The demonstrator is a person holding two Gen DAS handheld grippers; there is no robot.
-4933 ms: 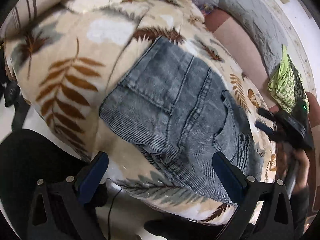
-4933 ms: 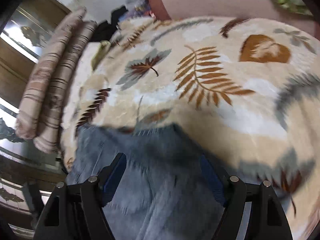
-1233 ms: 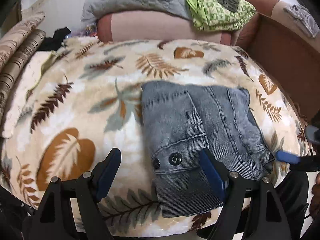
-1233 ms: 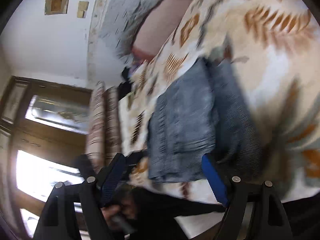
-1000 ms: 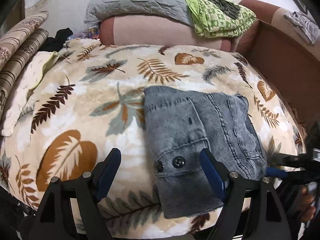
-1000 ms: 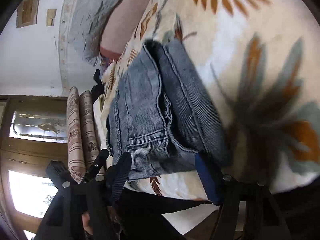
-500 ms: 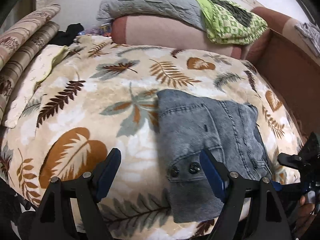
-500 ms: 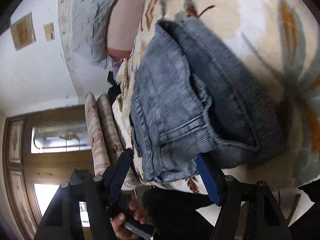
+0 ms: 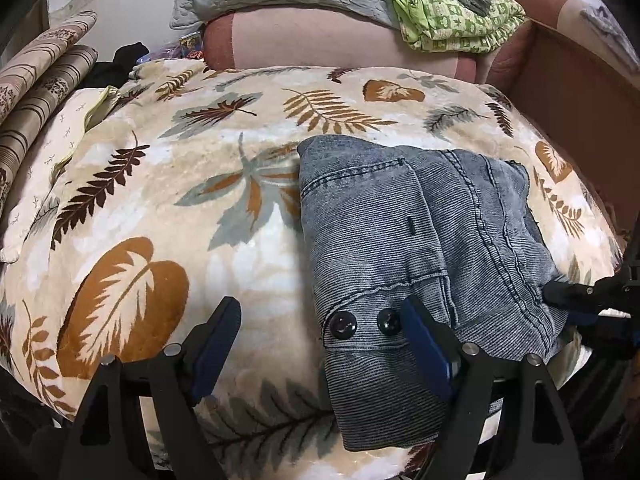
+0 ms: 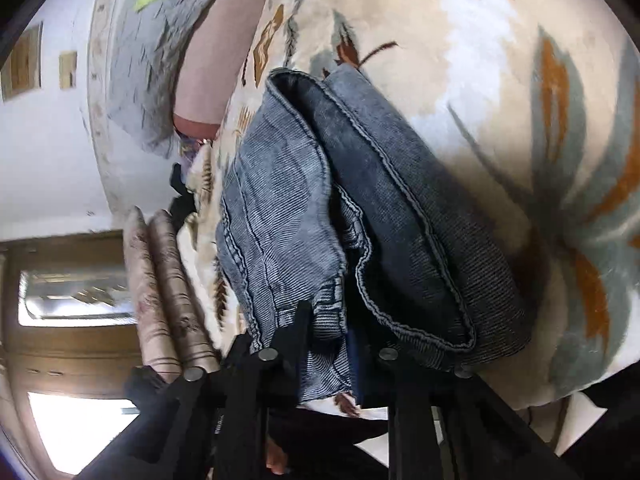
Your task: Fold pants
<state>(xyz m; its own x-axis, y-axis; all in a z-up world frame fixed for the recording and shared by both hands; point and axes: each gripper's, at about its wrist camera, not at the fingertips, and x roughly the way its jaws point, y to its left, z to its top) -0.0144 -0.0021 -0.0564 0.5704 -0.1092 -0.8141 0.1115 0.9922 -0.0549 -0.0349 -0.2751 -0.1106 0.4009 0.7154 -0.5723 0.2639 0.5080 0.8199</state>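
Pants lie as a folded denim bundle on the leaf-print blanket, near its front edge, buttoned waistband toward me.

Right gripper: my jaws have just been closing and now pinch a lower layer at the bundle's near corner; denim sits between the pads. Seen from the left view, it bites the bundle's right edge.

Left gripper: jaws wide apart, holding nothing. One finger lies over the waistband just beside the buttons, the other over bare blanket.

Risks, as I judge them:
- The right pinch may hold only one layer; a pull would peel the stack apart.
- The bundle overhangs the blanket's edge; a tug toward me could drag it off.
- Closing the left jaws here may catch blanket with denim.
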